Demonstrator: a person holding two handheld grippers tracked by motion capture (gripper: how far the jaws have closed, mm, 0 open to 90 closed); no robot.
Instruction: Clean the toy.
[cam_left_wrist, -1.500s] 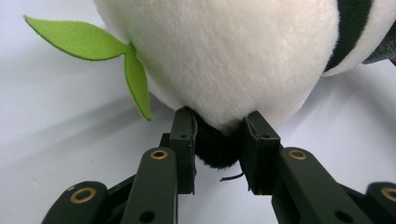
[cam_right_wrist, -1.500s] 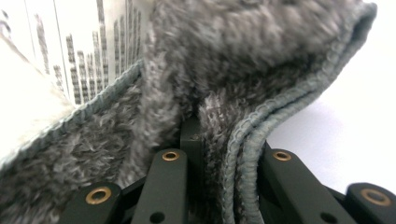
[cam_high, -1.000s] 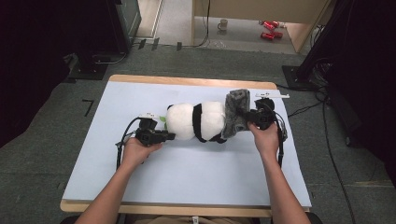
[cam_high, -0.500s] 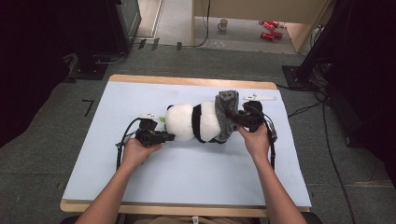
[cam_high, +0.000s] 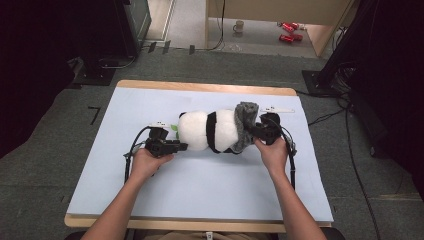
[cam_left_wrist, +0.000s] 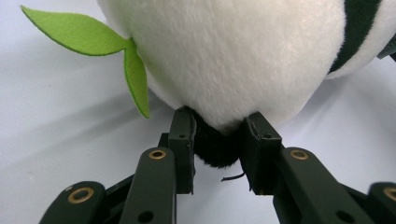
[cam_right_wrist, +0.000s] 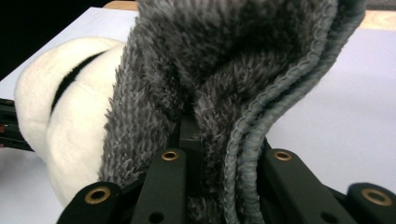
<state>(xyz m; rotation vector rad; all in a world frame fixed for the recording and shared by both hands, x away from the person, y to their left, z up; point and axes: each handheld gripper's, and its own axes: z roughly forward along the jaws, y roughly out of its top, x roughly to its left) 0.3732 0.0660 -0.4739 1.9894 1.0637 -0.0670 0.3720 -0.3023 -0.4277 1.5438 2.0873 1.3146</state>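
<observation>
A white and black plush panda (cam_high: 207, 131) lies on its side in the middle of the pale blue table mat (cam_high: 200, 185). A green felt leaf (cam_left_wrist: 88, 39) sticks out at its left end. My left gripper (cam_high: 181, 146) is shut on a black plush part (cam_left_wrist: 217, 149) at the panda's left end. A grey fuzzy cloth (cam_high: 244, 125) is draped over the panda's right end. My right gripper (cam_high: 250, 131) is shut on a fold of that grey cloth (cam_right_wrist: 233, 93), with the white body (cam_right_wrist: 60, 116) behind it.
The wooden table edge (cam_high: 200, 87) shows at the far side. A small white piece (cam_high: 276, 109) lies at the back right of the mat. Dark equipment and cables (cam_high: 345, 95) stand on the floor to the right, and a cup (cam_high: 240, 25) sits farther back.
My right gripper has moved left with the grey cloth, pulling it further over the panda's right end. The left gripper has stayed at the panda's left end.
</observation>
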